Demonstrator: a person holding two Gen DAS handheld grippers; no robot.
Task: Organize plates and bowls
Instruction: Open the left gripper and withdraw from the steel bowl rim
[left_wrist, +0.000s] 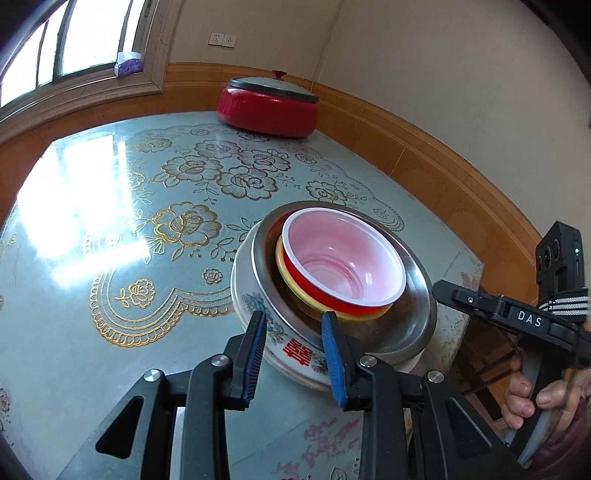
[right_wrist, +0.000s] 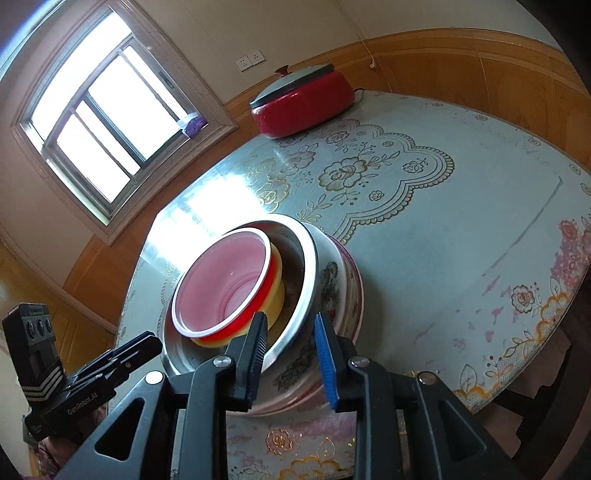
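**Nested bowls between two grippers**

The left gripper (left_wrist: 297, 354) straddles the near rim of the patterned bowl (left_wrist: 258, 314), jaws spread, seemingly not pinching. The right gripper (right_wrist: 290, 354) straddles the steel bowl (right_wrist: 306, 258) rim, jaws apart. Inside sit a yellow bowl (right_wrist: 276, 295) and a red bowl (left_wrist: 343, 258). The floral desk (left_wrist: 129, 258) carries a red lidded pot (left_wrist: 267, 107) near the window (right_wrist: 92, 129). The stack's underside is hidden.
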